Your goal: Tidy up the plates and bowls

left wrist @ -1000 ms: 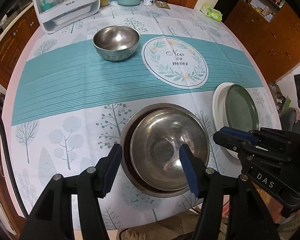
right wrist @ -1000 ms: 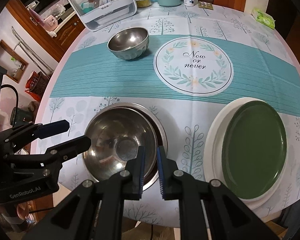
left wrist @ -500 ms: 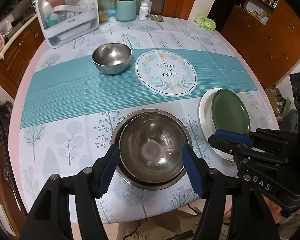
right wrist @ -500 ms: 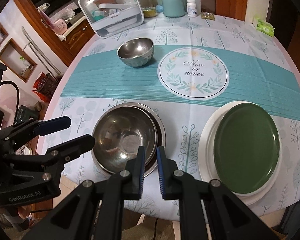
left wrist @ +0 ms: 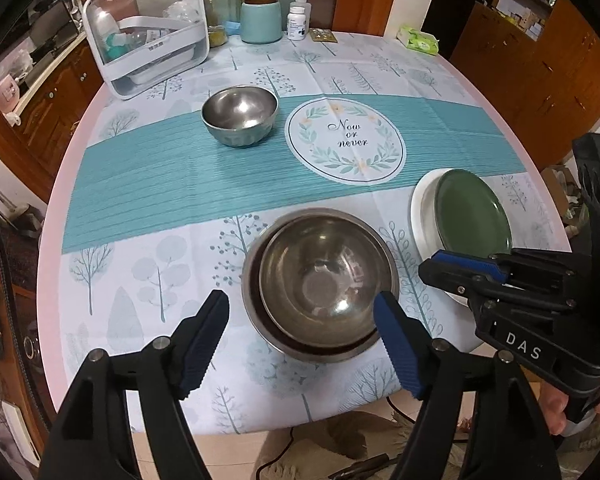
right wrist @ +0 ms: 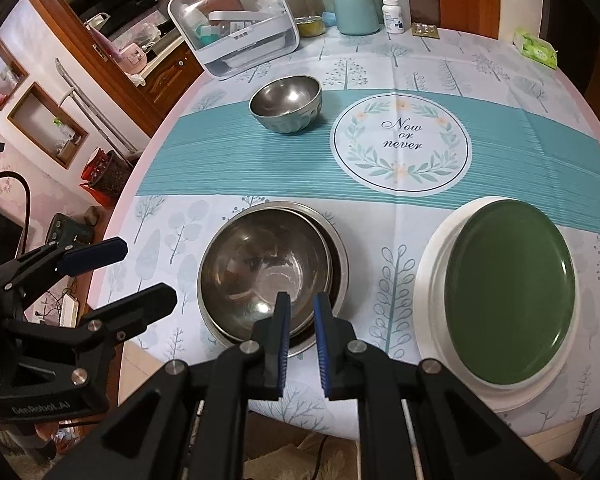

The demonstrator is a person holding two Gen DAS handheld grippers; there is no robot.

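Left wrist view: your left gripper [left wrist: 300,344] is spread wide, gripping nothing, above the near table edge. Nested steel bowls [left wrist: 320,284] sit near centre, smaller inside larger, both empty; that nesting looks like finished sorting. A small steel bowl [left wrist: 239,115] stands far left, apart, empty, likely next to stack. Green plate [left wrist: 474,212] lies on a white plate [left wrist: 422,216], near right. Right wrist view: your right gripper [right wrist: 300,320] is nearly closed, a narrow gap left, gripping nothing, over the nested bowls' near rim. Clear storage box [right wrist: 236,20], far left, holds bottles.
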